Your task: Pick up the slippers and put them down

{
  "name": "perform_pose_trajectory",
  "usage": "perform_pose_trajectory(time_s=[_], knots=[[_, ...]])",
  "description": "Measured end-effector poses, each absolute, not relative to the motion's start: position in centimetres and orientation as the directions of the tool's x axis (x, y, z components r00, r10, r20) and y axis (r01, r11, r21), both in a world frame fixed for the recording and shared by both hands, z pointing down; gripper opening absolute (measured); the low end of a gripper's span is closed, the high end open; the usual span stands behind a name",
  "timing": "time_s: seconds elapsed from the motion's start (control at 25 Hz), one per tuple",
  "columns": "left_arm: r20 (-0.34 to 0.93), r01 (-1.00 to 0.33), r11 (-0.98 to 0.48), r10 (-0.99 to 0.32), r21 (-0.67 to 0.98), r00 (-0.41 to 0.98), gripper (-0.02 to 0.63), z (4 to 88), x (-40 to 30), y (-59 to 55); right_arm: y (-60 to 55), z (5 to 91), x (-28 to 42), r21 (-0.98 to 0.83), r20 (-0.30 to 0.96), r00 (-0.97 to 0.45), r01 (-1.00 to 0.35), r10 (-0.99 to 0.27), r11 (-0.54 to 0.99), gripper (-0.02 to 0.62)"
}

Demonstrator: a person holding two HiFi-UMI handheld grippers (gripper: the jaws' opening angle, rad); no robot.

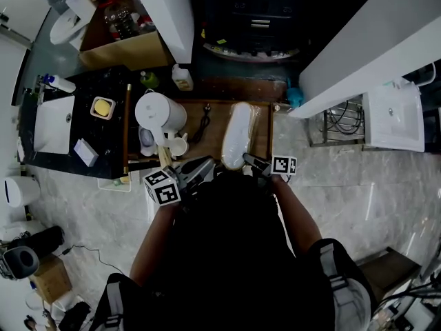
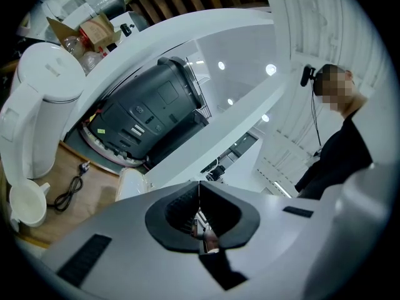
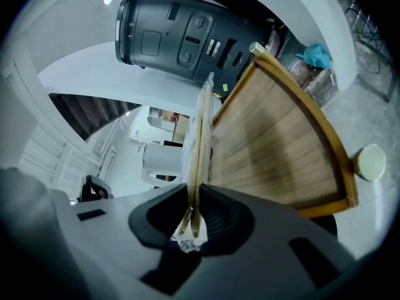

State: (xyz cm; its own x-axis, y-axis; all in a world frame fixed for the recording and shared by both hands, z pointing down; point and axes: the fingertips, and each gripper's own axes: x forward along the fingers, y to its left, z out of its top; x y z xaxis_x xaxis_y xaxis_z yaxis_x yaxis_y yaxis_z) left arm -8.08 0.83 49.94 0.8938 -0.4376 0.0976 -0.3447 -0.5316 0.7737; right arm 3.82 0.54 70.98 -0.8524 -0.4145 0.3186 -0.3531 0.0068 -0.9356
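A pair of thin white slippers [image 1: 240, 135] sealed in clear plastic sits over the wooden table [image 1: 264, 126], right of its middle. My right gripper [image 1: 256, 163] is shut on the near end of the pack. In the right gripper view the slippers [image 3: 199, 130] stand edge-on and run up from between the pads, with crumpled plastic behind the right gripper [image 3: 192, 195]. My left gripper [image 1: 196, 171] hovers at the table's near edge, left of the pack. The left gripper [image 2: 199, 186] has its jaw tips together with nothing held. The pack's pale end [image 2: 131, 183] shows just ahead of it.
A white kettle [image 1: 158, 112] and white cups [image 1: 178, 145] stand on the table's left part, with a black cable [image 1: 203, 124] beside them. A black appliance [image 3: 181, 39] sits beyond the far edge. White counters [image 1: 358, 43] flank the table. A small round lid [image 3: 369, 161] lies on the floor.
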Motion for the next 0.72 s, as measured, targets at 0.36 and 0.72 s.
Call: perform_pose_trajectory(time_s=[0.36, 0.72], knots=[[0.097, -0.326, -0.539, -0.409, 0.776, 0.907, 0.012, 50.4, -8.1, 0.8, 0.5, 72.0, 3.8, -0.930, 0.341, -0.839, -0.368, -0.423, -0.020, 0.071], [0.107, -0.330, -0.526, -0.409, 0.784, 0.906, 0.012, 51.0, -9.1, 0.5, 0.4, 73.9, 3.6, -0.920, 0.373, -0.828, -0.388, -0.420, -0.053, 0.071]])
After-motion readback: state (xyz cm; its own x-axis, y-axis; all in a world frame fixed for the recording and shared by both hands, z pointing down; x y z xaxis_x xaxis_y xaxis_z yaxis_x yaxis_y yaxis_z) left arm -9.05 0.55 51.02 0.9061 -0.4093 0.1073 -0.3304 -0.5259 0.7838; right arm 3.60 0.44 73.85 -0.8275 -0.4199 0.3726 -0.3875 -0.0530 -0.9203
